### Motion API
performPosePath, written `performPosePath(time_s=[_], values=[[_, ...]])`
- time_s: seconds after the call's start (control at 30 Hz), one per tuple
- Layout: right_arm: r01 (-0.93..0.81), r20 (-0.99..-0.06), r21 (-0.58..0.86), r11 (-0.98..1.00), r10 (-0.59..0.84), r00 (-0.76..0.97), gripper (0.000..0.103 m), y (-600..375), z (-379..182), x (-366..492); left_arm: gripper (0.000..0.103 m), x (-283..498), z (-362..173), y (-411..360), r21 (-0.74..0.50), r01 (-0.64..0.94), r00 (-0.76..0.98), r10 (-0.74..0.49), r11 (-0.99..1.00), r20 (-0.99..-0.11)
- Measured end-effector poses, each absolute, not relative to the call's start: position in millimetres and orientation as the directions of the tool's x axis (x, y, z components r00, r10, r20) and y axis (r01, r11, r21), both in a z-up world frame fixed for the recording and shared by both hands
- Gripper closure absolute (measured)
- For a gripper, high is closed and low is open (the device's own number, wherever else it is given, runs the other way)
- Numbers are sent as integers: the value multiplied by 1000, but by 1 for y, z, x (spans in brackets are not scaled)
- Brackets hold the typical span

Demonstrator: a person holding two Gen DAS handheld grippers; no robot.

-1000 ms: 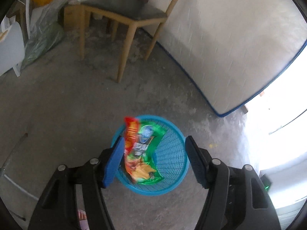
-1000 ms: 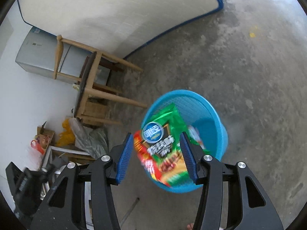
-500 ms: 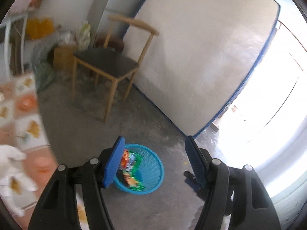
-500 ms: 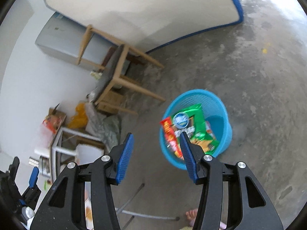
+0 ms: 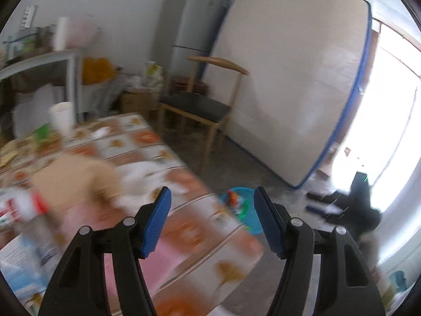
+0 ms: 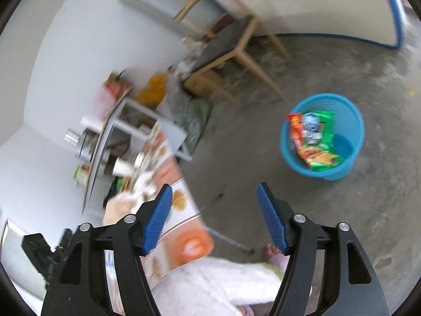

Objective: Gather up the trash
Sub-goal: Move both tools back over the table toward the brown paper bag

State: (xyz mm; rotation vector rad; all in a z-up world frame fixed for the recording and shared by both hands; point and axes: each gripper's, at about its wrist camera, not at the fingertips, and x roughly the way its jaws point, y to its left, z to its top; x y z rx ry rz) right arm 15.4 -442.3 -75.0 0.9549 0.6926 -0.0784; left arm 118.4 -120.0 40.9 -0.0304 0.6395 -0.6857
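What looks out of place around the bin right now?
The green and red snack bag sits in the blue basket but pokes above its rim rather than lying flat inside. Nothing appears spilled on the floor around it.

The blue wastebasket is ribbed, latticed plastic; the snack bag in it is glossy foil. The floor is rough, matt concrete. The chair has a pale wooden frame. A smooth, printed cloth covers the table.
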Motion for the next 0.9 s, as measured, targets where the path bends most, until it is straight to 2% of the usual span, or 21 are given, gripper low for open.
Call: performPosePath(time_s=[0.23, 0.43, 0.67, 0.9], values=[[175, -527, 759, 628, 434, 731, 32, -375, -45, 72, 40, 89, 24, -32, -202, 448, 698, -481, 871, -530], [65, -535, 751, 657, 548, 643, 32, -300, -33, 115, 40, 88, 10, -3, -180, 380, 730, -414, 907, -544], [52, -547, 783, 620, 646, 533, 32, -260, -43, 138, 40, 82, -10, -18, -36, 407, 755, -359, 913, -549], [93, -610, 734, 672, 594, 524, 32, -258, -38, 156, 40, 100, -31, -60, 191, 408, 790, -240, 893, -564]])
